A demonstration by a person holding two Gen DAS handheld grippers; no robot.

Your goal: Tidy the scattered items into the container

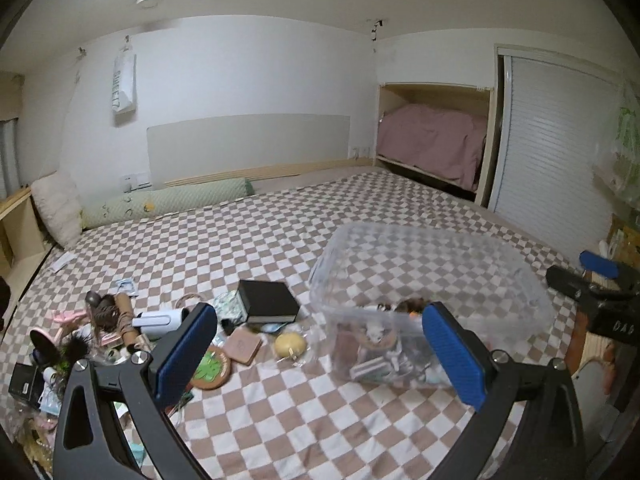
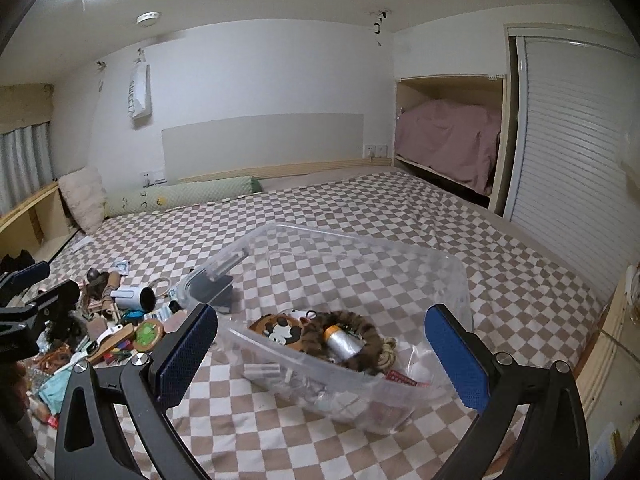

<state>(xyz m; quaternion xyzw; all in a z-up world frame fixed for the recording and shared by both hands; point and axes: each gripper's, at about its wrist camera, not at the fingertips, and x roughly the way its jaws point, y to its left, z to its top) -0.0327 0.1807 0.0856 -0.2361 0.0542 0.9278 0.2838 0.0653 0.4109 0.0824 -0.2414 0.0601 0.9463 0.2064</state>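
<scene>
Bed (image 1: 280,420) with checked cover carries my landmark, the clear container (image 2: 440,280), partly filled. Scattered items (image 1: 120,320) lie left of the container, nearer my left tongs (image 1: 320,354); right tongs (image 2: 322,354) face the container itself. Both tongs gape wide, holding nothing. Black box (image 1: 268,300) lies just left of the container. No writing on the items is legible.

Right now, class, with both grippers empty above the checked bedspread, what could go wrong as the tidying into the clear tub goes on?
1. The clear plastic tub sits on a soft checked bedspread; a push on its rim could tip or slide it.
2. The clutter pile is tangled, so the open left gripper may drag neighbours along.
3. The black rectangular box looks wide and may slip from a gripper.
</scene>
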